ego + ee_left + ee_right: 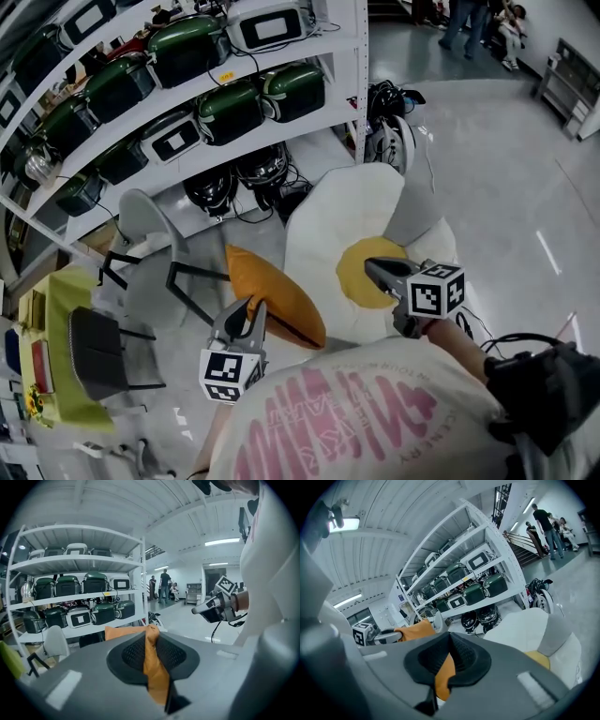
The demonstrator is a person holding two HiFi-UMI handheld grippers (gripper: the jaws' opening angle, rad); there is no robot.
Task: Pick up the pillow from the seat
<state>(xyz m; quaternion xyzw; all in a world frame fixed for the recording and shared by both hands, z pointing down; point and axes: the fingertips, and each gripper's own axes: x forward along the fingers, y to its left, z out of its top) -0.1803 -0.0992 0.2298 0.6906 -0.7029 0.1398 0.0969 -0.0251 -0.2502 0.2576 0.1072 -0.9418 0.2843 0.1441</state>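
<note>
The orange pillow (277, 296) hangs in the air to the left of the white flower-shaped seat (328, 220), whose yellow centre (358, 277) lies bare. My left gripper (246, 315) is shut on the pillow's near edge. In the left gripper view a fold of orange fabric (153, 663) is pinched between the jaws of that gripper (151, 632). My right gripper (373, 270) hovers over the seat's yellow centre, shut and apart from the pillow. The right gripper view looks past the closed jaws (450, 641) at the pillow (415, 630) and the seat (520, 625).
A white shelf rack (349, 56) with several green cookers (225, 108) stands behind the seat, with helmets (255, 173) on the floor under it. A grey chair (141, 217), a black chair (94, 349) and a yellow-green table (58, 309) are at the left. People (469, 23) stand far back.
</note>
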